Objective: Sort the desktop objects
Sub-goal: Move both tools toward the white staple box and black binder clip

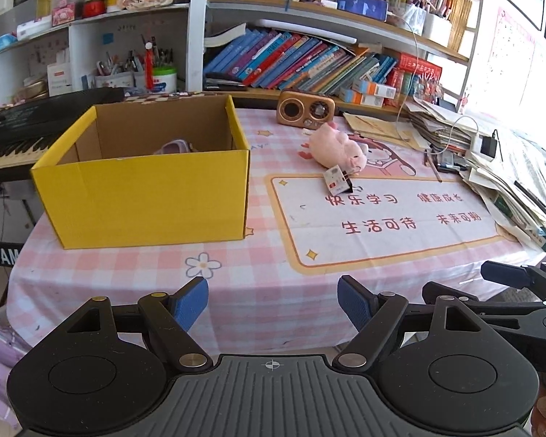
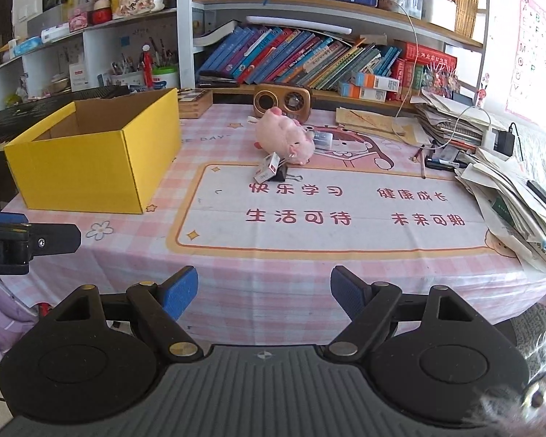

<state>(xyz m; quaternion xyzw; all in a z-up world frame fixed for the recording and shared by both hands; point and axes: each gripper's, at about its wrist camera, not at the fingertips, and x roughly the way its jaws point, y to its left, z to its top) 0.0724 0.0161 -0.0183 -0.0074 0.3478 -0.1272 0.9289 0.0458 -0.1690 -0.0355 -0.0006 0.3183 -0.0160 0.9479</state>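
Pink plush pig toy (image 2: 285, 138) lies on the desk well ahead of right gripper (image 2: 264, 293) | both claws spread, empty; left gripper (image 1: 273, 302) | advice: approach low, clamp soft body, avoid black binder clip (image 2: 282, 173), drop into yellow cardboard box (image 2: 91, 153) ahead-left.

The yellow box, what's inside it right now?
Inside the yellow box, the left wrist view shows one pale pink object near the back wall. The front wall hides the floor, so anything else there is unseen.
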